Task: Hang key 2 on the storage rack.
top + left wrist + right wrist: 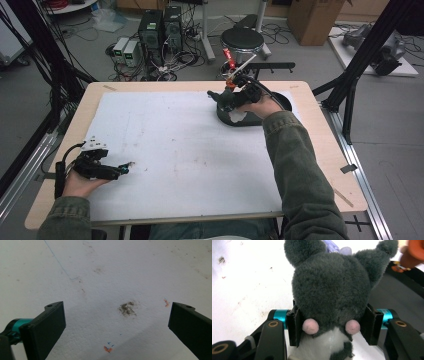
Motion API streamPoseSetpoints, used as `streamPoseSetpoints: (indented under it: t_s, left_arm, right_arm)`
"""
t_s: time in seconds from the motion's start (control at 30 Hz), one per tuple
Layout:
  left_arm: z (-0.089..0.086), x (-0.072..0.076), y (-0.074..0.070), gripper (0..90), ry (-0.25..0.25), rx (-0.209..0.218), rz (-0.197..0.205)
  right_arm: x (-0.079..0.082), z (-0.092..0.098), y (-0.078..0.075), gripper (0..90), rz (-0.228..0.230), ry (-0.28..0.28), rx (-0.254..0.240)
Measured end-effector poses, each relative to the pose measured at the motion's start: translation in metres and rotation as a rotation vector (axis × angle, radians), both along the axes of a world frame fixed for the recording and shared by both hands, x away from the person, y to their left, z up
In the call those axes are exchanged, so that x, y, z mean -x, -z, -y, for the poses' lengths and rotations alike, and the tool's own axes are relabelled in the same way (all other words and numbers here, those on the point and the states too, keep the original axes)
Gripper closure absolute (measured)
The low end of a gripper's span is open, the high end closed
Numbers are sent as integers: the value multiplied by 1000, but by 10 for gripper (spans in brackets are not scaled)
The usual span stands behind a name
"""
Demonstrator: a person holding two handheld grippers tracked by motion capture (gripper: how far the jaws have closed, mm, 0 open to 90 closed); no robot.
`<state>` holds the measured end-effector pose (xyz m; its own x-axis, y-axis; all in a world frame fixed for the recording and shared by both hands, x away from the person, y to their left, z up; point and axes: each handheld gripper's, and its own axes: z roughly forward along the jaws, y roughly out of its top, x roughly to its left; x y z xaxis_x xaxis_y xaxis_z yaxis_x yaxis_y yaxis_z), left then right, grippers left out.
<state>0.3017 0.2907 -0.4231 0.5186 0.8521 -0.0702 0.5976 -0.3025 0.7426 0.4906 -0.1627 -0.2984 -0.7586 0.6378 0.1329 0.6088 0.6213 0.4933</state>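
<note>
A grey plush toy (332, 282) with pink cheeks and a white belly sits squeezed between the jaws of my right gripper (332, 325). In the high view that right gripper (231, 100) holds the plush toy (226, 104) at the far right of the table, at the left edge of a black tray (285, 101). My left gripper (125, 167) rests low at the near left of the white foam sheet (175, 145). The left gripper (117, 325) stands wide open with nothing but stained foam between its jaws.
An orange toy (414, 251) lies at the black tray's (397, 290) far side, and something purple (334, 245) peeks out behind the plush. Beyond the table are a round stool (242, 37), computer boxes (160, 27) with cables, and black frame posts (350, 95).
</note>
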Motion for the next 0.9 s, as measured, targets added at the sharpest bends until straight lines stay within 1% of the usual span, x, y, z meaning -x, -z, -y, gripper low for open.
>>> streamPoseSetpoints:
  t_s: [0.1,0.17,0.23,0.37,0.43,0.53,0.63,0.77,0.8,0.83,0.9]
  left_arm:
    - [0,0,0,17,-2,2,1]
    - [0,0,0,17,1,-1,1]
    - [0,-1,0,17,5,-10,-3]
    - [1,-2,0,17,-2,-4,-3]
    - [1,-2,1,17,5,-9,-10]
    - [2,-2,1,17,10,-12,-13]
    - [2,-2,1,17,9,-8,-10]
    - [2,-3,2,17,8,-8,-10]
    - [2,-3,2,17,7,-9,-12]
    - [2,-3,2,17,8,-9,-16]
    - [3,-3,2,17,13,-19,-21]
  right_arm:
    - [1,11,-4,448,9,30,-9]
    - [1,17,-6,448,15,43,-12]
    - [1,25,-8,448,12,65,-22]
    - [-1,37,-9,448,28,93,-14]
    - [-2,43,-8,448,40,119,4]
    - [-3,50,-9,447,37,166,3]
    - [-4,56,-11,447,53,187,-9]
    - [-4,61,-12,447,60,203,-11]
    - [-4,62,-13,447,55,214,-14]
    - [-4,64,-13,447,66,220,-15]
    - [-5,67,-15,448,71,244,-22]
